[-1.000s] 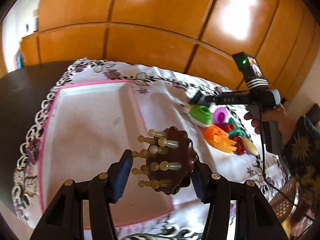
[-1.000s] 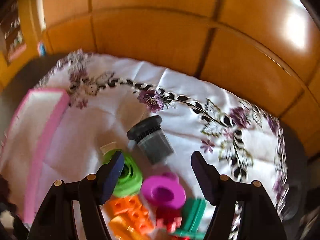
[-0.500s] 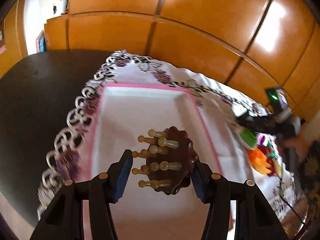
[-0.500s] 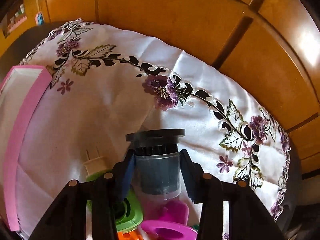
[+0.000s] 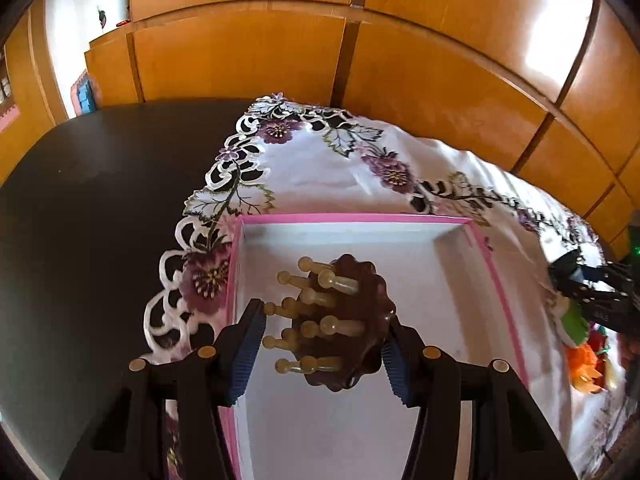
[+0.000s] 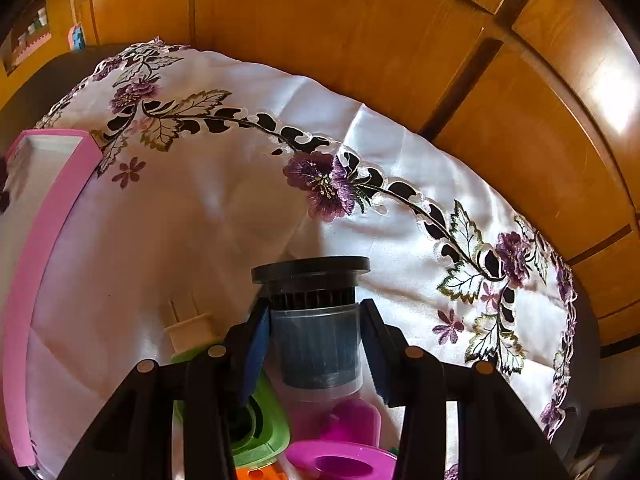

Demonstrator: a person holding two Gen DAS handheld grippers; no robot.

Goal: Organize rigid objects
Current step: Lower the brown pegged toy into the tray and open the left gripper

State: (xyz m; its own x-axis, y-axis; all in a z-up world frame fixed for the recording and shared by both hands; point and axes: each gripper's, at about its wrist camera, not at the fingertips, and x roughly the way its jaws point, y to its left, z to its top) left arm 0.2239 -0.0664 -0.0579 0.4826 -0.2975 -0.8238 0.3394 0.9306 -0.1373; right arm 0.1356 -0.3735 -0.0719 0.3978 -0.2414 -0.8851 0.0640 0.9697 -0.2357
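My left gripper (image 5: 322, 350) is shut on a dark brown round brush with cream knobbed pegs (image 5: 344, 320), held above the near left part of a white tray with a pink rim (image 5: 496, 280). My right gripper (image 6: 314, 346) is shut on a grey cylinder with a black flanged cap (image 6: 314, 320), held just above the pile of small things. The tray's corner also shows at the left of the right wrist view (image 6: 48, 200).
A green and white plug-in device (image 6: 256, 420), a magenta ring (image 6: 340, 460) and orange pieces (image 5: 584, 368) lie on the embroidered white cloth (image 6: 240, 208). The dark tabletop (image 5: 92, 220) lies left of the cloth. Wooden panels (image 5: 400, 60) stand behind.
My left gripper has swung left with the brush, over the tray's near left part. My right gripper closed on the grey cylinder and now holds it slightly higher.
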